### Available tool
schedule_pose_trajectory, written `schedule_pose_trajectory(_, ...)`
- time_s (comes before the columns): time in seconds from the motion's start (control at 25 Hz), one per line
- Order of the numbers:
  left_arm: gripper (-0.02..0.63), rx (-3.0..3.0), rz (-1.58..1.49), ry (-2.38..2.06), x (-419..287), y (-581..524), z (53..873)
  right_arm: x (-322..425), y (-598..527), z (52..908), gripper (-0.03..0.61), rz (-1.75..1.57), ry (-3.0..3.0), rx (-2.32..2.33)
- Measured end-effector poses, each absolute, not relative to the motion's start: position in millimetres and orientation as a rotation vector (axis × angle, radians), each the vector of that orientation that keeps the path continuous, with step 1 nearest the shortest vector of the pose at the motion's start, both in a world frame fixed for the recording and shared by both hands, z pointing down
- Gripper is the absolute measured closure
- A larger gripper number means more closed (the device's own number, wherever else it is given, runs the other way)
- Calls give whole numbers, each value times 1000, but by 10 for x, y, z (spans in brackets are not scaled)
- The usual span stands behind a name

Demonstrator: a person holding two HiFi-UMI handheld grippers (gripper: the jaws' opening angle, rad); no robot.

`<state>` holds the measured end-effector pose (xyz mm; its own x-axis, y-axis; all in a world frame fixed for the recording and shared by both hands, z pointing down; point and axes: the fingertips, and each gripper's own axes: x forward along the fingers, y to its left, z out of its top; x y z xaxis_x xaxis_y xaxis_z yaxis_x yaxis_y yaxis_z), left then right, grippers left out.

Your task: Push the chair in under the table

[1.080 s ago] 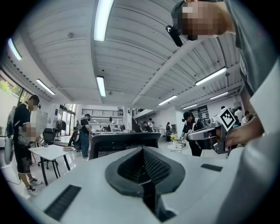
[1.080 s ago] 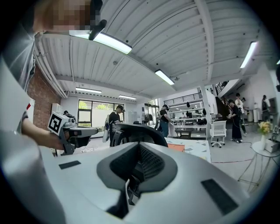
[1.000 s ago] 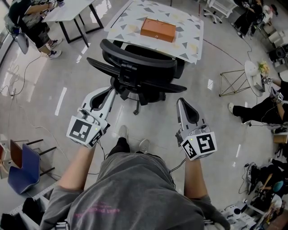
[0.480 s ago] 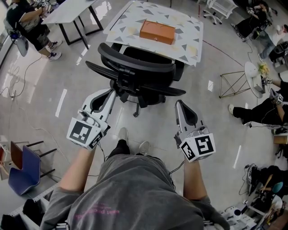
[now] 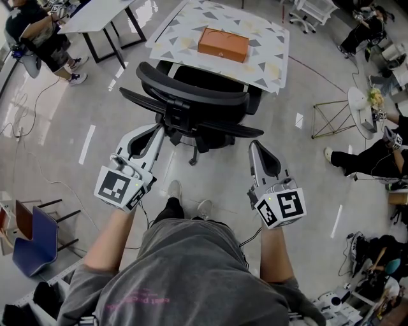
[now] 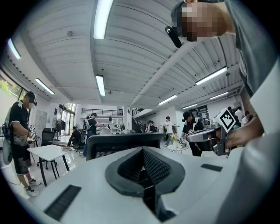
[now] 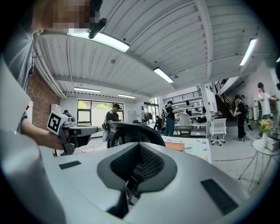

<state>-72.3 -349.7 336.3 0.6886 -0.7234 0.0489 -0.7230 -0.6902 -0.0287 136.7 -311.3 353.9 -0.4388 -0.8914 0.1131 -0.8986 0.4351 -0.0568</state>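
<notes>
left gripper (image 6: 143,154) with jaws together, black chair back (image 6: 113,142) just ahead

Large open lab hall — ceiling strip lights (image 6: 101,17), white work tables (image 5: 95,13), people (image 5: 38,32) at stations.

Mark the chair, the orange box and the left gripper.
chair (image 5: 191,92), head view, top of the backrest.
orange box (image 5: 223,43), head view, middle of its top.
left gripper (image 5: 159,130), head view, between its fingertips.
</notes>
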Motion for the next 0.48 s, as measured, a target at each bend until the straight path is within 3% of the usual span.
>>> schedule_pose_trajectory(0.48,612,-2877,-97,1239,-716,-3538,3378,1382,-3171,3550,574,167,-2608,1618)
